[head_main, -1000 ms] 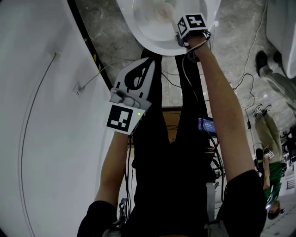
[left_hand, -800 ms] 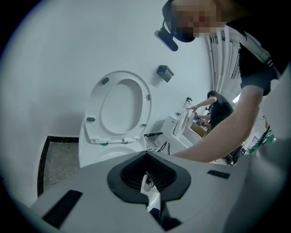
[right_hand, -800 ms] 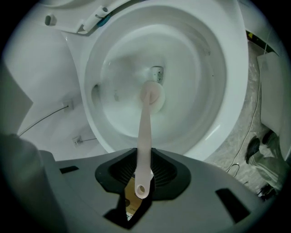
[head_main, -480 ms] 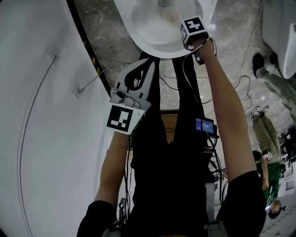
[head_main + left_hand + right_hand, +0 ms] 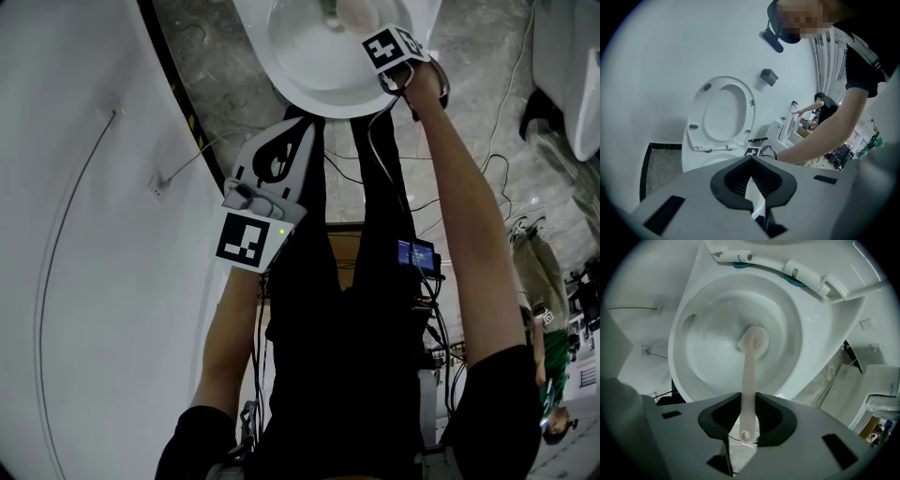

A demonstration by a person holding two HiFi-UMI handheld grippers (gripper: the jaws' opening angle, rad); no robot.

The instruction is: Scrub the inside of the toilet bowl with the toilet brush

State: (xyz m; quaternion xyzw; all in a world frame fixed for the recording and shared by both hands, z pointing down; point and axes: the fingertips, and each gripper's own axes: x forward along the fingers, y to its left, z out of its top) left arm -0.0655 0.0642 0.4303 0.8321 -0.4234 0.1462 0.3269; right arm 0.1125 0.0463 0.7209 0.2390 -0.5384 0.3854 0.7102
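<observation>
Grey marble floor [image 5: 234, 89] surrounds the white ceramic toilet bowl [image 5: 305, 70] at twelve o'clock. The right gripper [image 5: 749, 401] clamps the pale plastic toilet brush [image 5: 749, 376], whose head is inside the bowl. The left gripper [image 5: 750, 161], at the bowl's seven o'clock, is empty with its jaws nearly together.

We log a grey stone floor [image 5: 234, 84] with thin cables [image 5: 503, 173] trailing over it, beside a white wall [image 5: 84, 281] bearing a small socket [image 5: 157, 181]. We note a lit screen [image 5: 417, 254] at the wearer's waist, a bystander in green [image 5: 555, 361] far right, and a dark box [image 5: 768, 76] mounted on the wall.

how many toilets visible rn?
2. One toilet under the right gripper, toilet brush in its bowl; a second toilet farther back in the left gripper view. More may be hidden.
</observation>
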